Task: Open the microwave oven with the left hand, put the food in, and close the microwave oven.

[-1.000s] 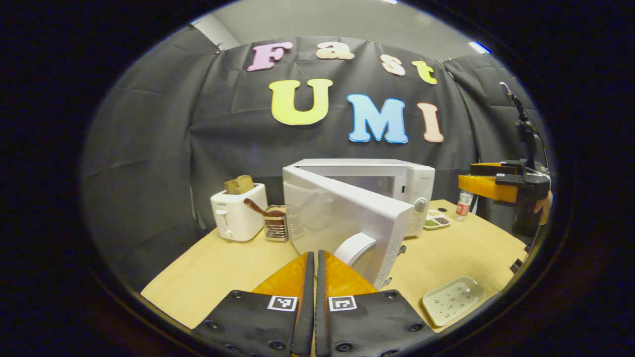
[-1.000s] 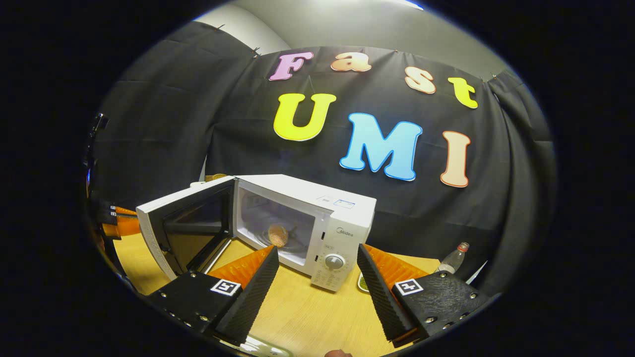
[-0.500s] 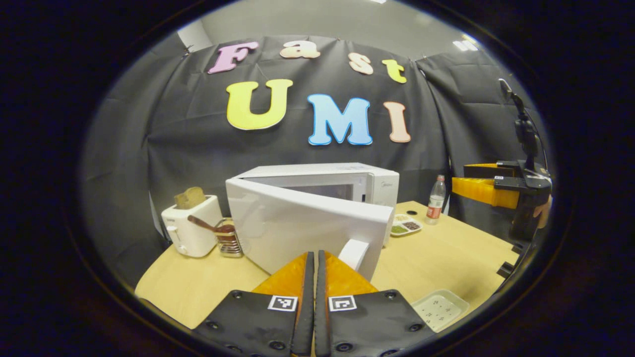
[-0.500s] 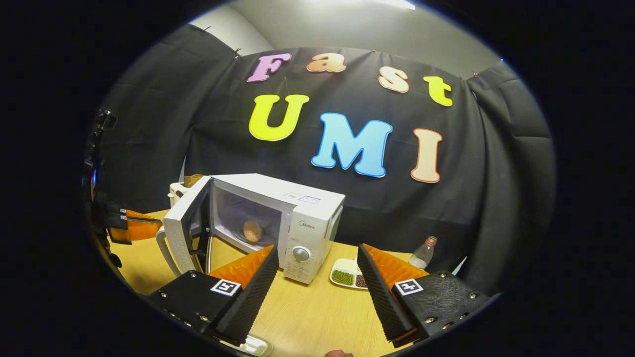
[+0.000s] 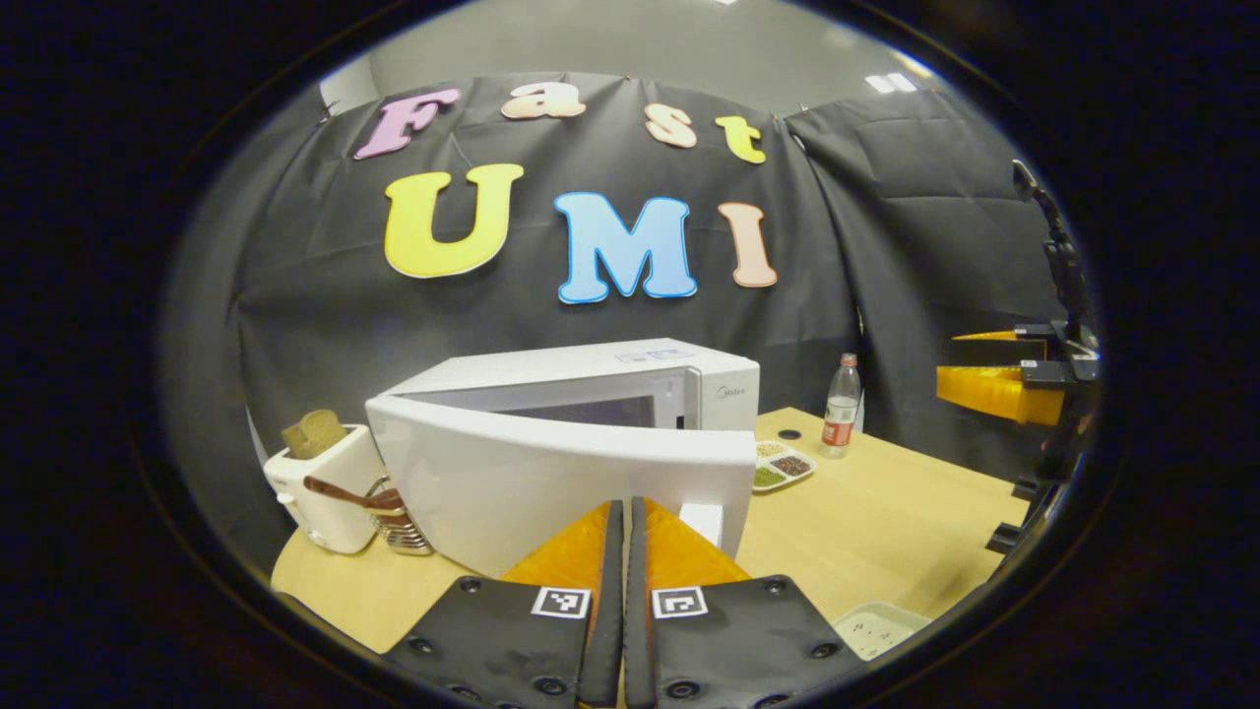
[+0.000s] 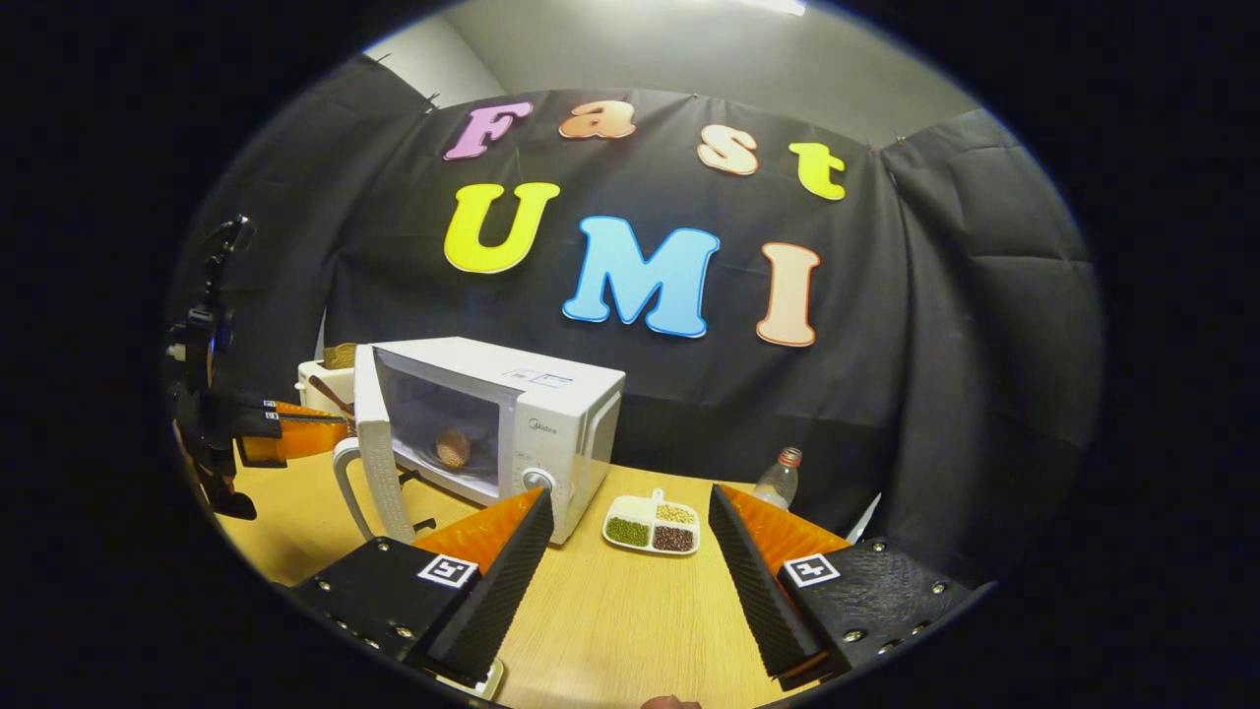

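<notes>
One microwave oven [image 5: 591,433] stands on the wooden counter [image 5: 886,522], its door [image 5: 561,483] swung partly out from the body, hinged on the side nearer the toaster. In the right gripper view the same oven [image 6: 512,414] shows its open cavity, and one piece of food [image 6: 453,448], round and brown, lies inside it on the floor of the cavity. The door [image 6: 379,453] there stands nearly edge-on, with its curved handle [image 6: 345,483] on the outer face.

The left gripper [image 5: 627,537] has its fingers pressed together with only a thin slit between them and nothing pinched. Their tips lie against or just short of the door's outer face, beside the handle [image 5: 704,522]; contact cannot be told. In the right gripper view this gripper [image 6: 295,438] sits just beside the door's outer face, on the side away from the cavity.

The right gripper [image 6: 625,532] has its fingers spread wide and empty above the counter, well apart from the oven; the food lies beyond and to the left of its left finger. In the left gripper view it [image 5: 994,384] hangs at the far right edge.

Around the oven: one toaster [image 5: 320,483] with one slice of bread [image 5: 313,433] standing in it, one small wire holder [image 5: 399,527] with a brown-handled utensil, one divided dish [image 6: 652,522] with three fillings, one plastic bottle [image 5: 840,418], and one pale tray [image 5: 876,625] at the near edge of the counter.
</notes>
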